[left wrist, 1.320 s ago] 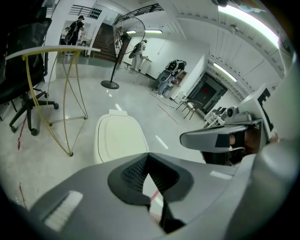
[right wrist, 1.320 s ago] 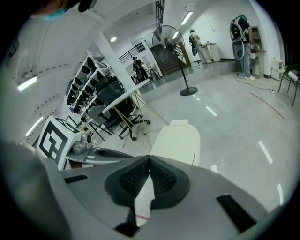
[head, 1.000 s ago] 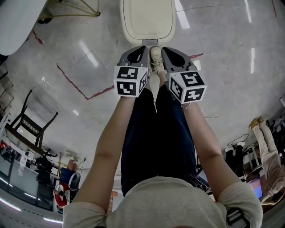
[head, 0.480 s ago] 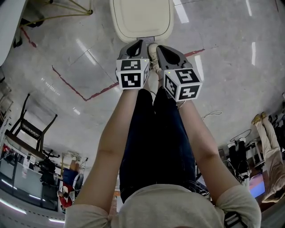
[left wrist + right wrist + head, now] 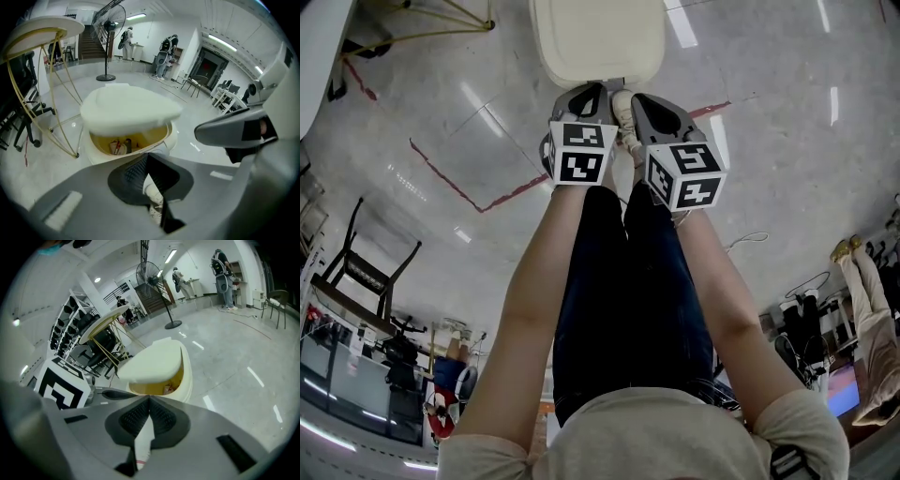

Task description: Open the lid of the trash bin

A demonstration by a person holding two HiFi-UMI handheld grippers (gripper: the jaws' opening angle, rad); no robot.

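tbh the lid [image 5: 126, 110] of the trash bin [image 5: 174, 138] looks like light, stiff, slick plastic, so I'd hook under its front lip; left hand-held gripper [image 5: 146, 155] and right hand-held gripper [image 5: 149, 399] are both pinched shut, empty.

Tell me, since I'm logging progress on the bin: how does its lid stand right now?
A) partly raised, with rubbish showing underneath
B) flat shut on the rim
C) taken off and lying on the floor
A: in the left gripper view the lid sits tilted above the trash bin, with litter visible in the gap.
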